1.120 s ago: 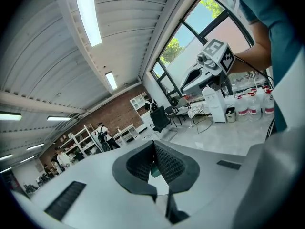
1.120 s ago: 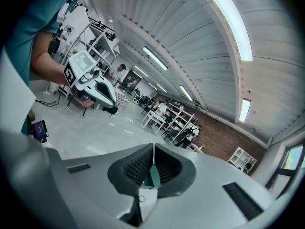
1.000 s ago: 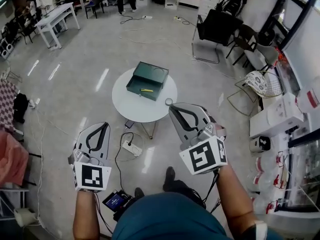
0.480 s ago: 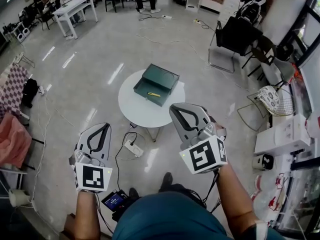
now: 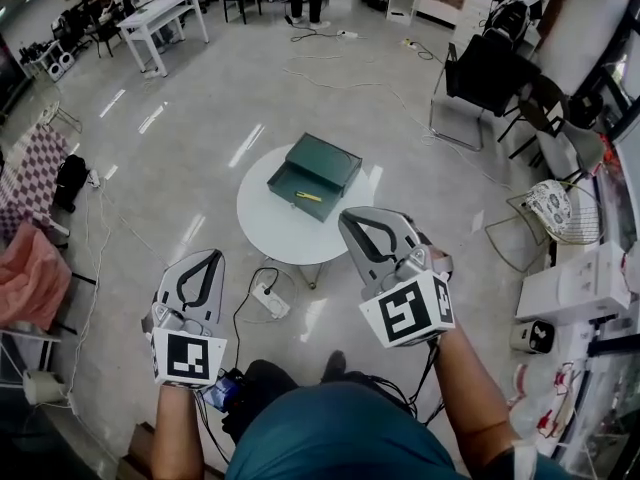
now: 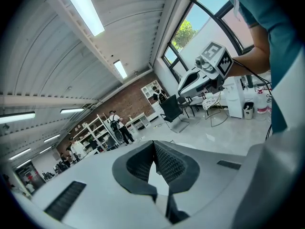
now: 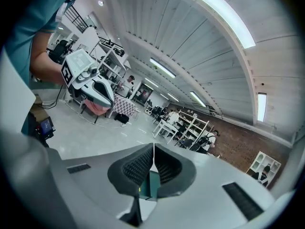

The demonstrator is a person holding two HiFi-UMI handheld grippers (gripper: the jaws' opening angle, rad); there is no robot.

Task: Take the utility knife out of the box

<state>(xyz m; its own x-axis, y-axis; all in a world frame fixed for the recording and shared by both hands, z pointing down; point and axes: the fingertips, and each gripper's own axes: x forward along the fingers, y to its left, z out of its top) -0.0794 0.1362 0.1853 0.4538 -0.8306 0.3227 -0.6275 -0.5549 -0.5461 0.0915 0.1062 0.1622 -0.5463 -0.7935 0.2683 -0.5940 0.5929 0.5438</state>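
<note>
Item: utility knife [image 5: 308, 196], a small yellow sliver lying flat in the open front part of the dark green box [image 5: 330, 158], which stands on the round white counter [image 5: 262, 223] ahead of the person. Handling, as judged: light, rigid and slim, probably with a smooth casing that could slip under a shallow pinch; too small in the head view to tell whether the blade is out, so the ends are best avoided. Suggested hold: across the narrow width at mid-body, with the tips reaching down to the box floor, since the knife lies low and flat; the box walls restrict the approach to one from above or over the open front. The box itself looks light enough to slide on the counter if nudged. Left claw [image 5: 205, 255]: well short of the counter, over the floor; in the left gripper view its ribbed pads [image 6: 167, 161] meet at the tips, fully closed, with nothing between them. Right claw [image 5: 358, 215]: nearer, its tip just at the counter's near edge in the head view, but apart from the box; in the right gripper view its jaws are pressed together and empty, with a patch of the green box visible beyond them. Both need opening before any pick
</note>
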